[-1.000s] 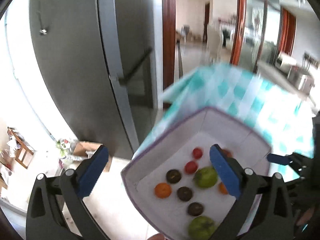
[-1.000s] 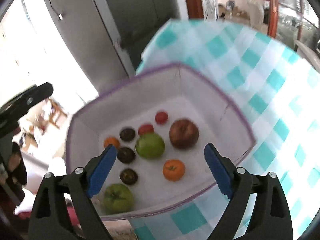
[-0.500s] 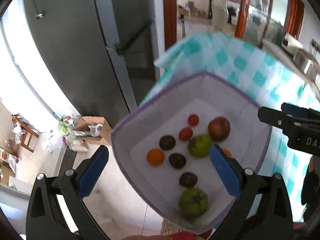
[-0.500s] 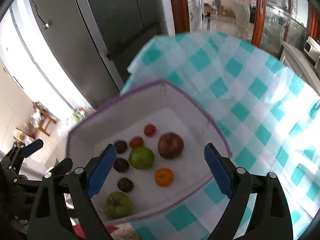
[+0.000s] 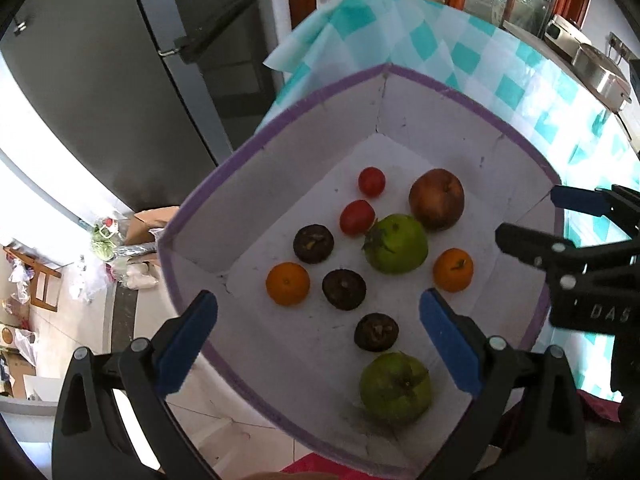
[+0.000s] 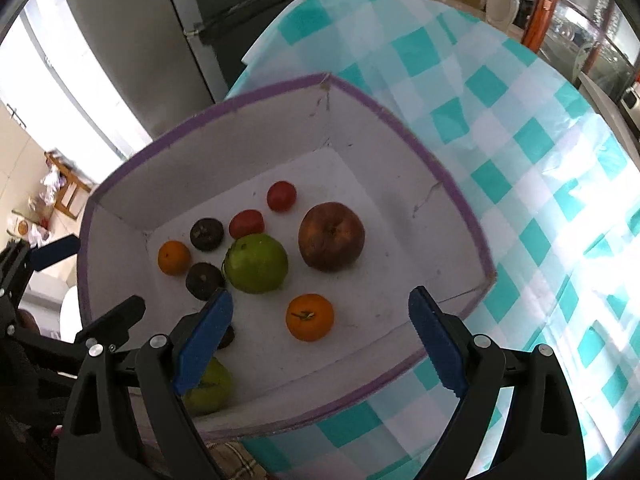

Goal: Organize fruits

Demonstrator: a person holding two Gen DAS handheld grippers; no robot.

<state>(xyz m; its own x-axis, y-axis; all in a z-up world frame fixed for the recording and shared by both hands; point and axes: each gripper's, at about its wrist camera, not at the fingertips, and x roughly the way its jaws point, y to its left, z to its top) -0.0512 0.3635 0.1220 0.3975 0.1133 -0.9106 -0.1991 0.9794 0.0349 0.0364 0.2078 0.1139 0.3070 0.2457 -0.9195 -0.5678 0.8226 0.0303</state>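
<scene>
A white box with a purple rim point(image 5: 452, 90) point(image 6: 400, 124) stands at the edge of a table with a teal checked cloth point(image 6: 520, 136). In it lie a brown-red apple point(image 5: 437, 199) point(image 6: 331, 237), two green fruits point(image 5: 395, 243) point(image 5: 395, 387) point(image 6: 256, 263), two oranges point(image 5: 287, 283) point(image 5: 453, 270) point(image 6: 309, 317), two small red fruits point(image 5: 371, 181) point(image 5: 357, 217) and three dark round fruits point(image 5: 313, 243). My left gripper point(image 5: 318, 344) is open above the box's near side. My right gripper point(image 6: 318, 336) is open above the orange, empty.
A grey refrigerator point(image 5: 120, 80) stands behind the table on the left. Clutter and a cardboard box point(image 5: 148, 224) lie on the floor below. A metal pot point(image 5: 600, 72) sits on a counter at the far right.
Both grippers have moved closer over the box and now look down into it. The fruits lie as before. Both grippers stay open.
</scene>
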